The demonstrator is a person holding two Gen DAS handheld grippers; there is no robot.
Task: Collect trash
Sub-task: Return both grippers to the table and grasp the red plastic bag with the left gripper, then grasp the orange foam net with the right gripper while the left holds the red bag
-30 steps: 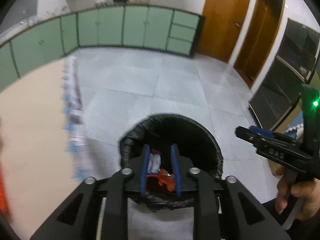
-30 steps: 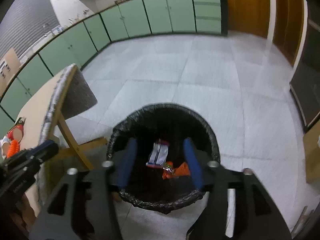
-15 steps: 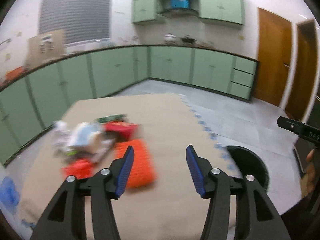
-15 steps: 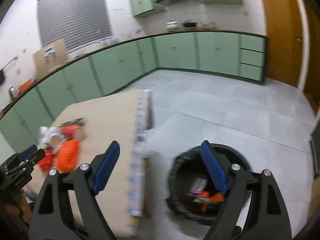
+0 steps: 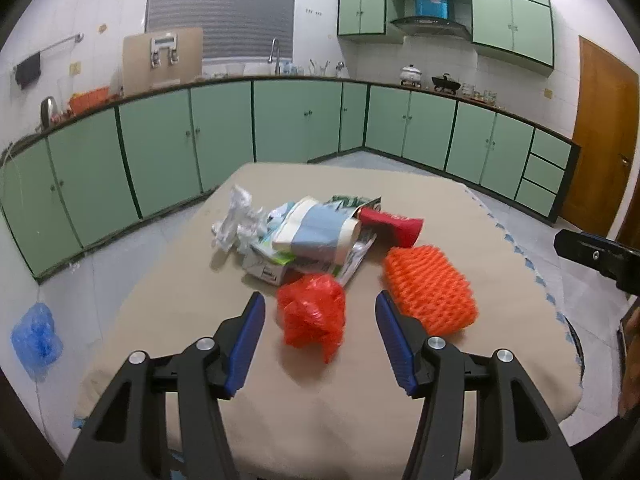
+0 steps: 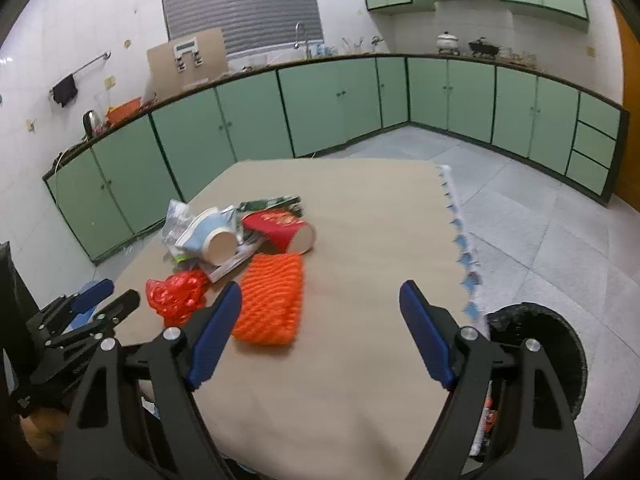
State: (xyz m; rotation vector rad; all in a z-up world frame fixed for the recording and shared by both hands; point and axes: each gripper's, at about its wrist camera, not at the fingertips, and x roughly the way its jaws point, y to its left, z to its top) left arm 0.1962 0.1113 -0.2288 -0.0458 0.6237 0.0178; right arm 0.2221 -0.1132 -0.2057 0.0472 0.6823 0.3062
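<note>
**Lining up the next pick from the trash pile**

While both tools are hanging over the near half of the table (image 5: 280,412), the step in hand looks like choosing and approaching another piece of rubbish. Nearest the viewer, the left gripper (image 5: 320,340) is pointing straight at the crumpled red plastic bag (image 5: 312,316), its blue fingers spread wide and holding nothing, one on each side of the bag's near end. The right gripper (image 6: 320,340) is likewise standing wide open and empty, aiming over bare cloth just right of the orange foam net (image 6: 272,300).

Relative to the red bag, the net is lying just to its right; behind both, the blue-and-white paper cup (image 5: 316,236), the red paper cup (image 5: 392,226) and the crumpled clear wrapper (image 5: 236,220) are heaping together with flat packaging. The black-lined bin (image 6: 536,344) is sitting on the floor off the table's right edge, some scraps inside.

Next, I judge, the left fingers need lowering around the bag, closing gently since thin plastic slips, then swinging right to the bin.
</note>
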